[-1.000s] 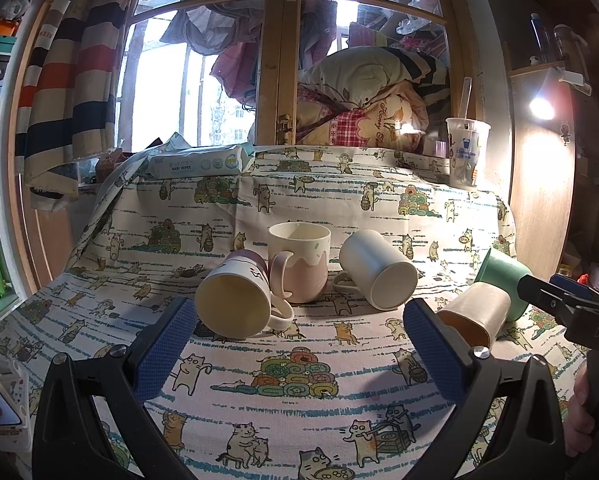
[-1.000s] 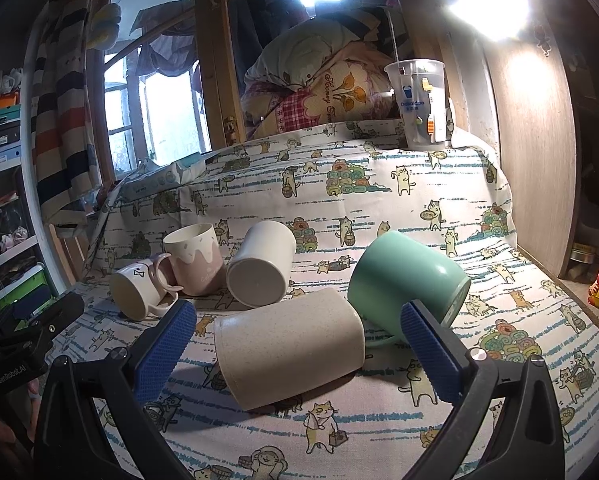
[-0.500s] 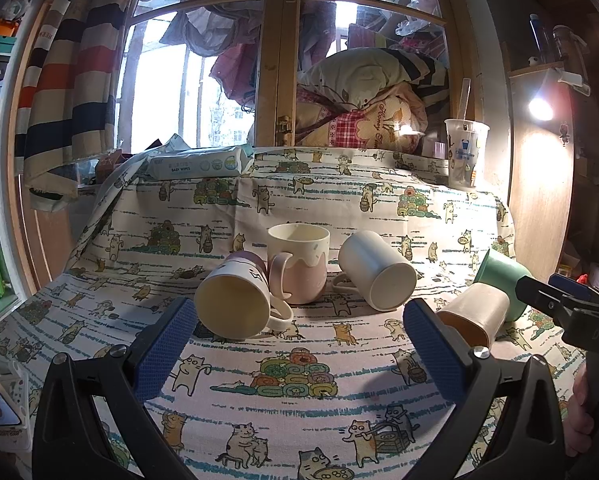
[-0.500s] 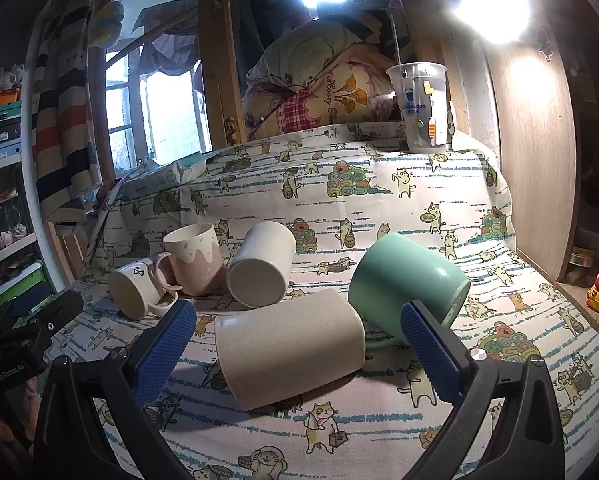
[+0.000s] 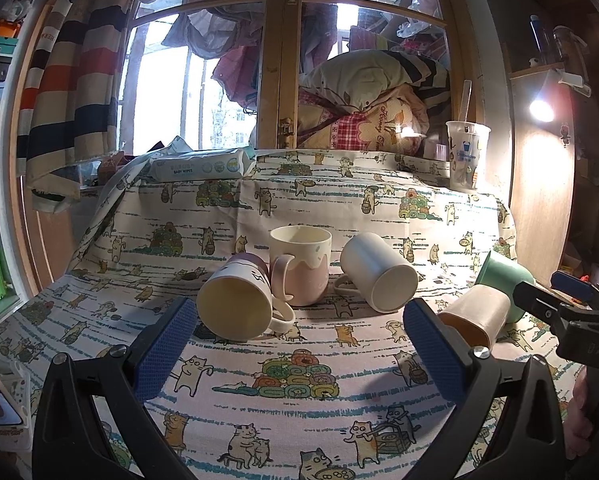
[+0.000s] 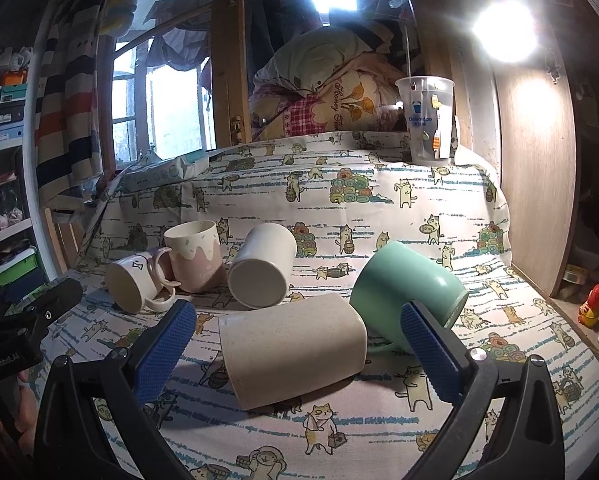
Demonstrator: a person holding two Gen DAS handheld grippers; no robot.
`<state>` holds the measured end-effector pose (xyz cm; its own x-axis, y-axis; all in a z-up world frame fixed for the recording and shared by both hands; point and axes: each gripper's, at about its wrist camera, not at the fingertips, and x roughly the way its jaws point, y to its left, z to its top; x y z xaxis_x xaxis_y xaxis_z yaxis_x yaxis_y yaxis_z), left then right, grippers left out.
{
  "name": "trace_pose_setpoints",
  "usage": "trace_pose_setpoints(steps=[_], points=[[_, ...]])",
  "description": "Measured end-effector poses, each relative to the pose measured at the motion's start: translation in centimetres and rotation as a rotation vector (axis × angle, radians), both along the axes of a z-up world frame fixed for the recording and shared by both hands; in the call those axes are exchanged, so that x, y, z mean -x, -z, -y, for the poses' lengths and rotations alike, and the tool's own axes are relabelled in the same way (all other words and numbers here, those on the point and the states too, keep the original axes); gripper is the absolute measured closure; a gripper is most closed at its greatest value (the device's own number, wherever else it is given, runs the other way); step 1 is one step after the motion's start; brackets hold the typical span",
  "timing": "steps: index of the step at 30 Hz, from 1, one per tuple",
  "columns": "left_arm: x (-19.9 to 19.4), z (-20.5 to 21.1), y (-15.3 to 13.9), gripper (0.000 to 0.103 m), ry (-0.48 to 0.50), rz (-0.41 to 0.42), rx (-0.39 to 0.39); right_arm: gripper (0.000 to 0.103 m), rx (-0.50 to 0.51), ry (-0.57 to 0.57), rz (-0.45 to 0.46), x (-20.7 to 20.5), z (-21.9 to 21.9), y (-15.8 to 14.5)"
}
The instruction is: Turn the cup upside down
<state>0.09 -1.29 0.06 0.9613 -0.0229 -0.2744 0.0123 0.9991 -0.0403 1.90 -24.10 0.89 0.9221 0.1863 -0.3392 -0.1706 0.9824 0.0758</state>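
Several cups sit on the cat-print cloth [image 5: 299,420]. A pink drip-glaze mug [image 5: 301,266] [image 6: 195,256] stands upright. A white mug with a purple base [image 5: 237,300] [image 6: 137,284] lies on its side, mouth toward me. A plain white mug [image 5: 379,276] [image 6: 263,266] lies on its side. A beige tumbler [image 5: 475,316] [image 6: 293,354] and a green mug [image 5: 505,284] [image 6: 409,294] lie on their sides at the right. My left gripper [image 5: 299,344] is open and empty, short of the cups. My right gripper [image 6: 299,344] is open, its jaws either side of the beige tumbler without touching.
A clear plastic drink cup [image 5: 465,156] [image 6: 429,120] stands at the back right. A baby wipes pack [image 5: 197,166] lies at the back left. A wooden wall panel [image 6: 539,180] bounds the right side. A striped curtain [image 5: 67,80] hangs left.
Both grippers have barely moved; the views shifted only slightly. No cup has moved.
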Motion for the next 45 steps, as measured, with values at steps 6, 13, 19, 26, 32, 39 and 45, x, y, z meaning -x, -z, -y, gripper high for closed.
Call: trace_pose_setpoints(steps=[6,13,19,26,32,39,45], points=[[0.0,0.0,0.0,0.0,-0.001,0.0,0.0,0.0,0.003,-0.005,0.005,0.1,-0.1,0.0],[0.6,-0.1,-0.1,0.0,-0.019,0.025,-0.002,0.0,0.024,-0.049,0.049,1.1,-0.8,-0.2],[0.8,0.0,-0.2,0.0,-0.011,0.032,-0.013,0.0,0.035,-0.051,0.05,1.1,-1.1,-0.3],[0.7,0.0,-0.1,0.0,0.009,0.027,-0.01,0.0,-0.054,0.028,0.054,0.9,1.0,-0.4],[0.7,0.0,-0.1,0.0,0.01,0.022,-0.009,0.0,-0.063,0.068,0.001,0.3,2.3,-0.7],[0.7,0.3,-0.2,0.0,0.067,-0.008,-0.016,0.0,0.01,0.055,-0.009,1.1,2.3,-2.1],[-0.7,2.4,-0.3,0.017,0.156,-0.182,-0.071,0.009,0.005,-0.015,-0.056,0.3,3.5,-2.8]])
